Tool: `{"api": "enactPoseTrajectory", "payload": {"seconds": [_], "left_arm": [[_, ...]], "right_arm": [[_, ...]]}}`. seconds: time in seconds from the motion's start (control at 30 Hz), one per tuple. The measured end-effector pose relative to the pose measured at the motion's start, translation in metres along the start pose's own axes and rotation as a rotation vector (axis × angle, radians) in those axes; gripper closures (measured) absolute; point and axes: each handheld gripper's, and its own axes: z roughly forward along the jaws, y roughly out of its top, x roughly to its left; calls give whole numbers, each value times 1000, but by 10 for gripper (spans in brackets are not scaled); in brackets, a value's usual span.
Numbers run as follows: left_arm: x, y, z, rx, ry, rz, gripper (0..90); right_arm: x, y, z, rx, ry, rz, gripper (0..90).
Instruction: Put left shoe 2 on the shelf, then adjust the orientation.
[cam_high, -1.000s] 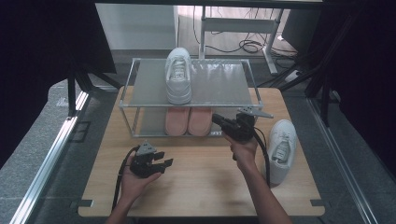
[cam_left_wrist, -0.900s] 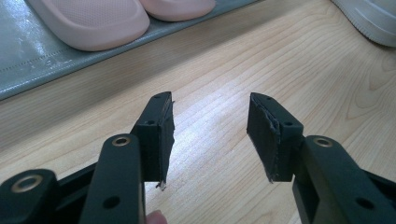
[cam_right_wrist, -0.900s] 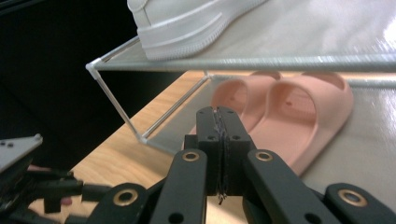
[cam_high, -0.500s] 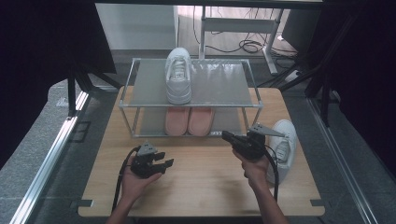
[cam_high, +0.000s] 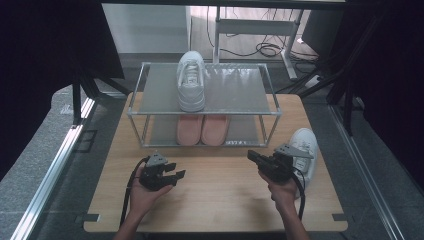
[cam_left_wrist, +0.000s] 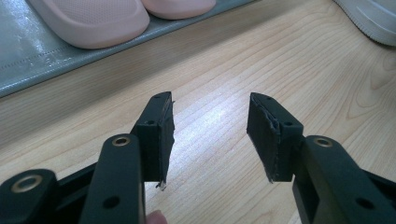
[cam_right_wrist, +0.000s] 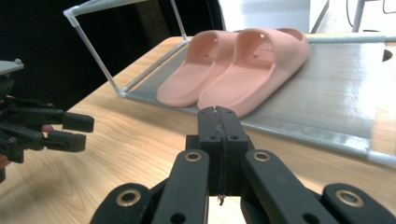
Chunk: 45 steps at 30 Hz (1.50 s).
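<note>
While the left gripper (cam_high: 170, 176) jaws gape and the right gripper (cam_high: 255, 158) jaws meet empty: pink slippers (cam_high: 202, 129) on the rack's (cam_high: 137, 125) lower shelf.

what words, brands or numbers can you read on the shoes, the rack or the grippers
None can be read.
White shoe on the rack's top shelf: no readable mark.
White shoe on the table: none visible.
Pink slippers: plain, no print.
Left gripper and right gripper: bare black jaws, no label.
</note>
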Motion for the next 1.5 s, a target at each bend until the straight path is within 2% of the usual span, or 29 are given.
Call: {"api": "enactPoseTrajectory", "payload": {"seconds": [0.13,0.5,0.83,1.13,1.33,1.5], "left_arm": [[0,0,0,-1,0,-1,517],[2,0,-1,-3,1,-5,516],[3,0,-6,-14,6,-6,515],[2,1,-2,-8,-3,1,515],[2,1,-1,-8,-9,-1,515],[2,2,-1,-7,-8,-1,515]], "right_arm": [[-4,-3,-7,1,-20,6,900],[-9,-18,-20,35,-76,-15,900],[-11,-21,-27,35,-106,-17,900],[-11,-26,-37,35,-130,-11,900],[-12,-34,-49,43,-181,-18,900],[-18,-40,-57,43,-212,3,900]]}}
